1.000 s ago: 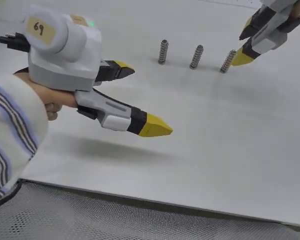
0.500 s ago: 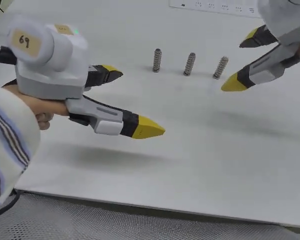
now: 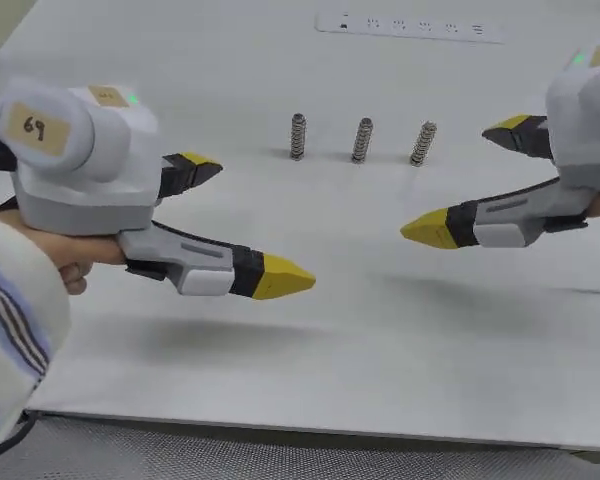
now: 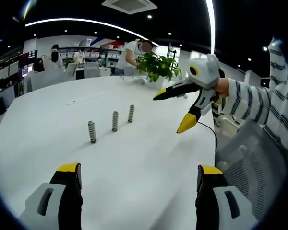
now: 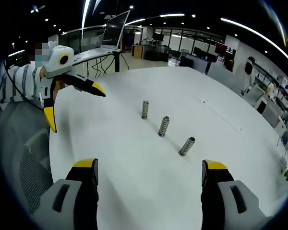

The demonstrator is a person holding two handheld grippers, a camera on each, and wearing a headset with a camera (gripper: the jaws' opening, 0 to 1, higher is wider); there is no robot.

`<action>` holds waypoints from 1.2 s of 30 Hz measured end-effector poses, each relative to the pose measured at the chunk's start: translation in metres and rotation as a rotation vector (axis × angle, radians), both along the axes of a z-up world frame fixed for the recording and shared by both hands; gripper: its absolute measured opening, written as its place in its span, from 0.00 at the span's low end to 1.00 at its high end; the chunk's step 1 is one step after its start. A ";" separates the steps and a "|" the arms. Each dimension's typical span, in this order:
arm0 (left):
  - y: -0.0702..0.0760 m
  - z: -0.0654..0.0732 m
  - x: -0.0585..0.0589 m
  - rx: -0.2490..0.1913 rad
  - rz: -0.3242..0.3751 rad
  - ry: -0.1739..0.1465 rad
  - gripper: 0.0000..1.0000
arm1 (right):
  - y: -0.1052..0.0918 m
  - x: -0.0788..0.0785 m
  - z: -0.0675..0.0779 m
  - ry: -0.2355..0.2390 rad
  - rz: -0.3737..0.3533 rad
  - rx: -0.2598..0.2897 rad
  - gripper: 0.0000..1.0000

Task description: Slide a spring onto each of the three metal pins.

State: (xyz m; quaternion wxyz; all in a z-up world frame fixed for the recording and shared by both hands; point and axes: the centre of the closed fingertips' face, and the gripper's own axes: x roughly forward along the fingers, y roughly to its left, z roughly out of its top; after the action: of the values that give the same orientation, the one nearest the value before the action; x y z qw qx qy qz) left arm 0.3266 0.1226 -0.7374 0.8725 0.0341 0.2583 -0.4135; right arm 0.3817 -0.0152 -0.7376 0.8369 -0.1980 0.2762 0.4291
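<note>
Three metal pins stand in a row on the white table, each with a spring around it: the left spring, the middle spring and the right spring, which leans a little. They also show as springs in the left gripper view and springs in the right gripper view. My left gripper hovers open at the near left with nothing between its jaws. My right gripper hovers open at the right, away from the springs and holding nothing.
A white power strip lies at the table's far edge. The table's near edge meets a grey mesh surface below. A potted plant and people stand beyond the table in the left gripper view.
My right gripper has drawn back from the right spring, toward the near right. The head camera has tilted, so the springs sit differently in the picture. The left gripper has hardly moved.
</note>
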 end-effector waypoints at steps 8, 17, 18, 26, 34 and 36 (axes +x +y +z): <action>0.006 0.003 0.006 -0.005 0.048 -0.031 0.98 | 0.006 -0.020 0.002 -0.036 -0.030 0.092 0.99; 0.013 0.006 0.012 -0.001 0.084 -0.072 0.98 | -0.007 -0.033 -0.002 -0.024 -0.155 0.194 0.99; 0.013 0.005 0.012 0.004 0.083 -0.069 0.98 | -0.008 -0.035 -0.002 -0.022 -0.163 0.197 0.99; 0.019 -0.003 0.007 0.007 0.112 -0.042 0.98 | -0.010 -0.044 0.002 -0.026 -0.203 0.266 1.00; 0.021 -0.011 0.004 0.023 0.115 -0.017 0.98 | -0.014 -0.047 -0.012 0.016 -0.234 0.253 1.00; 0.020 -0.012 0.003 0.017 0.110 -0.005 0.98 | -0.013 -0.047 -0.012 0.022 -0.233 0.251 1.00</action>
State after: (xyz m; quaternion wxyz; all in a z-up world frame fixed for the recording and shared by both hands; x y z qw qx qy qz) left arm 0.3291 0.1427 -0.7492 0.8941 0.0285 0.2611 -0.3627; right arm 0.3346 -0.0279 -0.7499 0.8961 -0.0537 0.2506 0.3624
